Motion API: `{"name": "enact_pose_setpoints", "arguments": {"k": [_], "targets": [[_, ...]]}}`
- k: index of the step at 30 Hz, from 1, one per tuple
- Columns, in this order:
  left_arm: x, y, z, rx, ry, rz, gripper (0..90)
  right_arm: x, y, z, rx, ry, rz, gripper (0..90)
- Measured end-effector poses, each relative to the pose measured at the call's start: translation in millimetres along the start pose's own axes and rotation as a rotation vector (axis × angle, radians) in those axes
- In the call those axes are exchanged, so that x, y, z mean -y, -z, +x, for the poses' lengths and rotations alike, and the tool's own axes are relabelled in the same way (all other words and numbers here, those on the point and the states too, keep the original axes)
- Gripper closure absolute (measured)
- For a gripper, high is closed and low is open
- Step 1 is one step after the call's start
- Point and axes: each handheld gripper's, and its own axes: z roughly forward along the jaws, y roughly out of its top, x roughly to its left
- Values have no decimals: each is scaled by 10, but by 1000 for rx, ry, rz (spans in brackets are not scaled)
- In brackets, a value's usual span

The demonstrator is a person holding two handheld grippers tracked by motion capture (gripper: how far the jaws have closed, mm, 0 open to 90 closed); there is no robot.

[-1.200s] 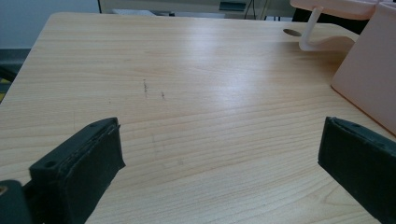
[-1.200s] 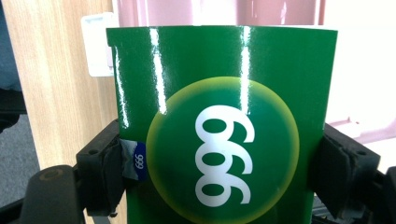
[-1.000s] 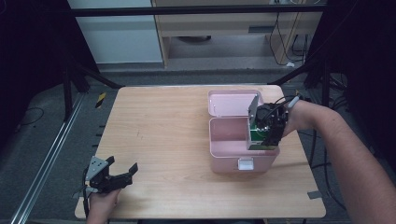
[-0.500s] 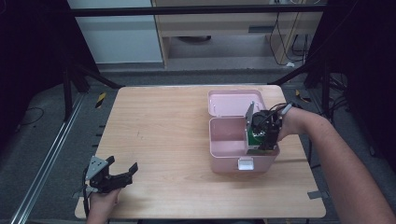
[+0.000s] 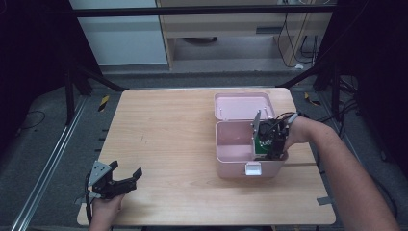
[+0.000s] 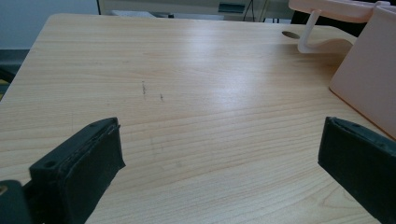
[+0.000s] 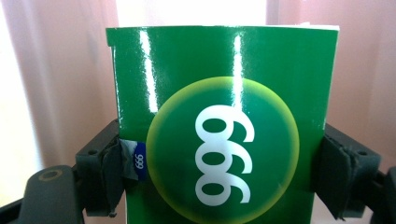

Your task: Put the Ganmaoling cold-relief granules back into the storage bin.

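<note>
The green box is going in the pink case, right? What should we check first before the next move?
1. Green box held between the right gripper pads: ok.
2. Pink case lid open: ok.
3. Green box lowered inside the case: ok; touching the bottom: cannot tell.
4. Left gripper open and away from the case: ok.
5. Room left inside the case beside the box: ok.

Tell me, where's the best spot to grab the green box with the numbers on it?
Grab the green box by its two narrow side edges, coming down from above. It stands inside the pink case, so probably just its top is easy to reach. The right gripper already squeezes it that way, one pad on each edge.
</note>
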Motion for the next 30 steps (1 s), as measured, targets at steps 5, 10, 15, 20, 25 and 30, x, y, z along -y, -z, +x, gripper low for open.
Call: {"name": "enact_pose_setpoints", "arguments": {"k": [5,10,15,20,25,30], "targets": [[-1,0,4,0,3,-1,0,10,-42,-2,-5,3,13,176],[-3,3,7,-1,4,-4,0,-10,-77,0,-3,3,17,175],[-4,12,16,0,7,-6,0,-9,-107,-12,-4,7,23,174],[-5,8,18,0,7,-6,0,-3,-143,-7,-10,4,22,173],[-6,15,16,0,8,-8,0,-8,-175,-4,-15,5,27,172],[-6,12,18,0,7,-8,0,-8,-193,-9,-18,4,28,169]]}}
